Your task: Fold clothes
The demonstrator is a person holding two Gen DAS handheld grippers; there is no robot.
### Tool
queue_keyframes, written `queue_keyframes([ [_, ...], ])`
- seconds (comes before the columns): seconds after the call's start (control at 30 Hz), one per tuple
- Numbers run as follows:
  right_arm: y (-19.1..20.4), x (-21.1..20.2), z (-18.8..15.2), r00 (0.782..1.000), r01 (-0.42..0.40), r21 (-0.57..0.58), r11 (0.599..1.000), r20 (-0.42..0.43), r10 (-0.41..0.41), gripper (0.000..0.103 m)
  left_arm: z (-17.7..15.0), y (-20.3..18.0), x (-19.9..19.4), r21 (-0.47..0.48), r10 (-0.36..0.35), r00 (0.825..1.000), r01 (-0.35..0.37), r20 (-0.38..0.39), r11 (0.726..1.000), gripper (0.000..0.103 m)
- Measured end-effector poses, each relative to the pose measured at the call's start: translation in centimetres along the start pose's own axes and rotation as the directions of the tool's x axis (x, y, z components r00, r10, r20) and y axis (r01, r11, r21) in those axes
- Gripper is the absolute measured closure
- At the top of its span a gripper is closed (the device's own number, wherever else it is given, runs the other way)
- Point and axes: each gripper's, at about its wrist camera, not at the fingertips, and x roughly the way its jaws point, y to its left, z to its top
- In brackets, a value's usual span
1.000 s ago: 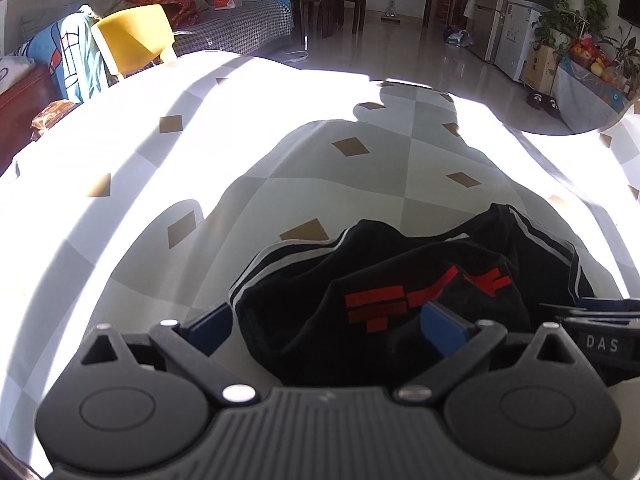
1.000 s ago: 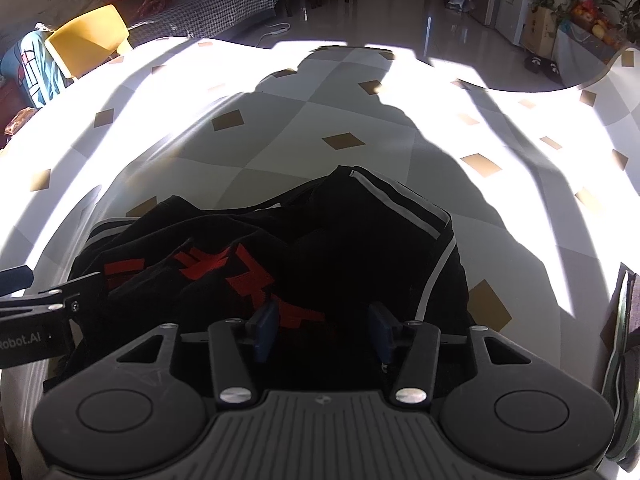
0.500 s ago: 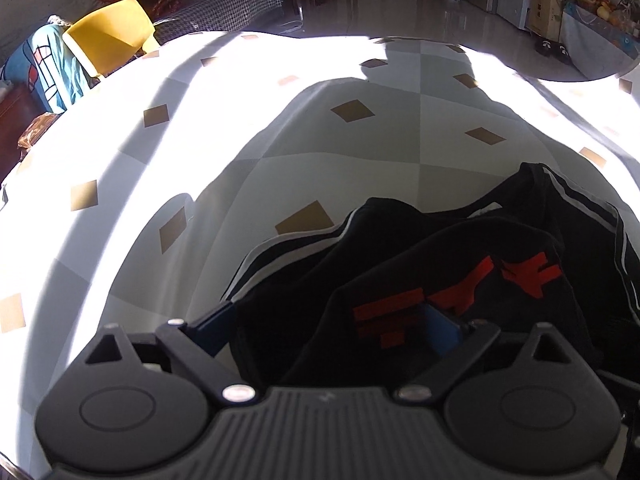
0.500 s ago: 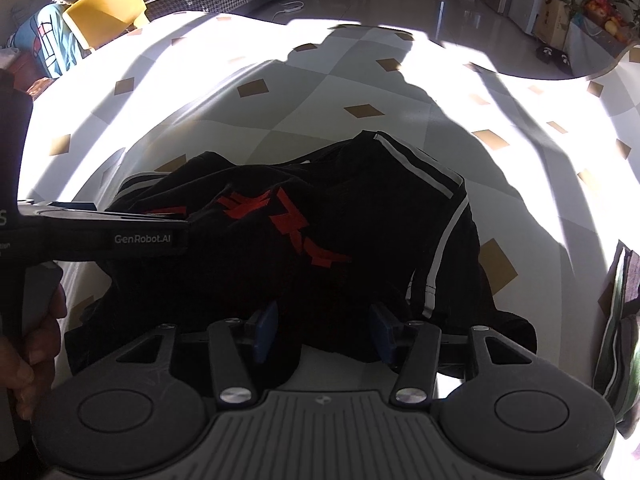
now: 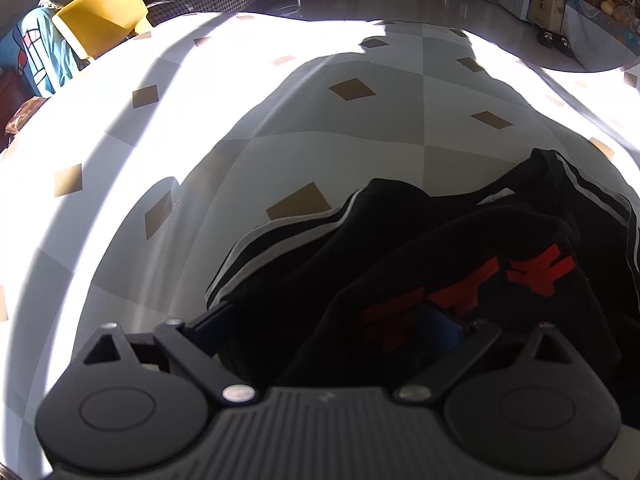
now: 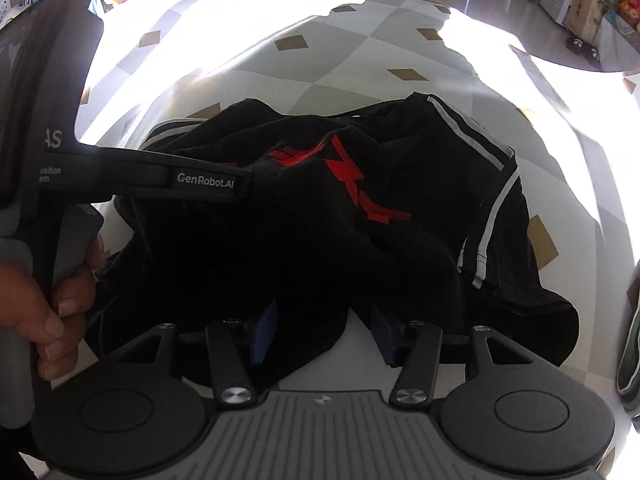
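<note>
A crumpled black garment (image 5: 460,248) with white stripes and a red print lies on the white tablecloth (image 5: 160,128); it also shows in the right wrist view (image 6: 320,216). My left gripper (image 5: 332,320) is open, its jaws wide apart, with folds of the garment lying between and over them. Its body also shows at the left of the right wrist view (image 6: 160,178), held by a hand. My right gripper (image 6: 324,332) is open at the garment's near edge, with cloth hanging between its blue pads (image 6: 264,330).
The tablecloth (image 6: 400,52) carries grey and tan diamonds, with strong sunlight and shadows. A yellow chair (image 5: 100,16) and a sofa stand beyond the far left edge. Another dark garment (image 6: 630,344) lies at the right edge of the right wrist view.
Both grippers have moved in closer over the garment. The left gripper now reaches across the garment in the right wrist view. Cloth now covers the left gripper's right finger.
</note>
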Motion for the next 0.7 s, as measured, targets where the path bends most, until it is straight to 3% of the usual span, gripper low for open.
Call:
queue_keyframes([
  [0.7,0.86,0.75,0.28,0.999,0.004,-0.012,1.0,-0.032,-0.005,0.052,-0.26,-0.13,0.64,-0.008,0.004,1.0,-0.004,-0.013,1.0,0.001],
])
